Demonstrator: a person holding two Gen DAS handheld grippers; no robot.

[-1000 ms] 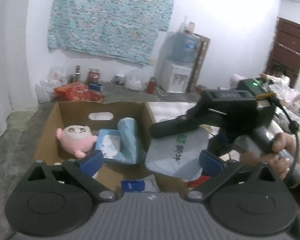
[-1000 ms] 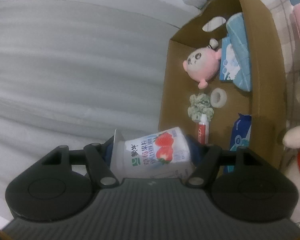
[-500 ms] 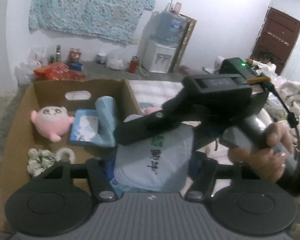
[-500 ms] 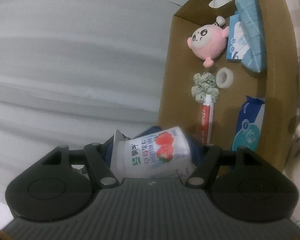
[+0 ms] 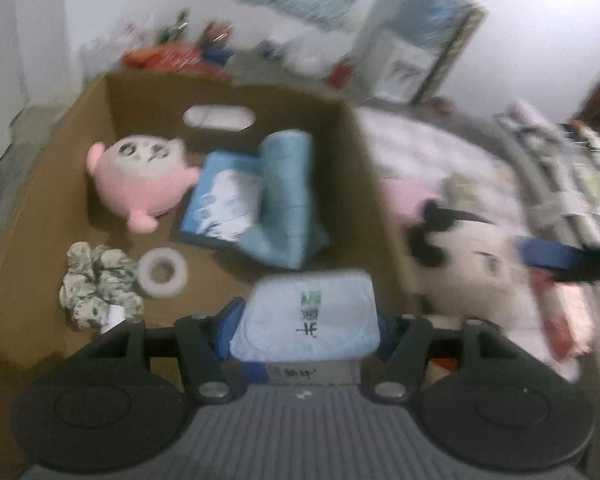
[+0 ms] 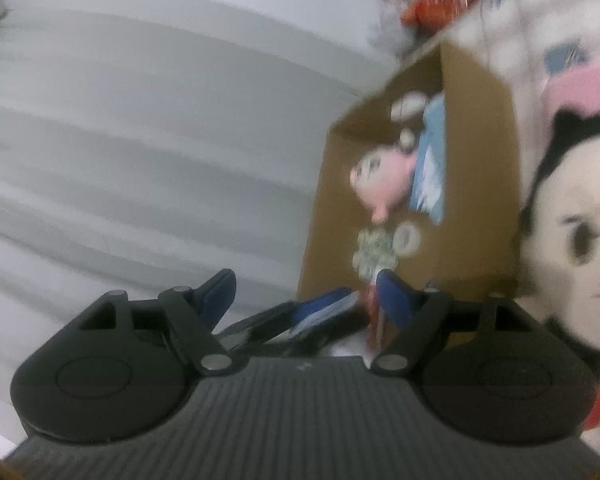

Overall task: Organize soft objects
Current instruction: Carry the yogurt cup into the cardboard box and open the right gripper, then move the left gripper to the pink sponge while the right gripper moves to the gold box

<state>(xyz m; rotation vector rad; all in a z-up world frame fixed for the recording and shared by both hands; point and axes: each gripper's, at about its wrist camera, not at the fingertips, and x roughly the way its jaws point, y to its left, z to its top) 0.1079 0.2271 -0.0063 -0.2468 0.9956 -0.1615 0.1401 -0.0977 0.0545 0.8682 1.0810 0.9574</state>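
Observation:
My left gripper (image 5: 306, 326) is shut on a light blue and white drink pouch (image 5: 308, 322), held over the near right part of the cardboard box (image 5: 364, 152). The box holds a pink plush (image 5: 140, 178), a blue tissue pack (image 5: 256, 196), a green scrunchie (image 5: 98, 284) and a white tape roll (image 5: 163, 273). My right gripper (image 6: 306, 300) is open and empty, left of the box (image 6: 476, 184). A black-haired doll (image 6: 576, 240) lies right of the box; it also shows in the left wrist view (image 5: 472, 256).
A white ribbed surface (image 6: 140, 152) fills the left of the right wrist view. A water dispenser (image 5: 408, 60) and red bags (image 5: 160, 54) stand by the far wall. A checked cloth (image 5: 440, 148) lies under the doll. Both views are blurred.
The pouch has passed from my right gripper to my left, which closed on it. My right gripper opened and pulled away. The left has swung over the box.

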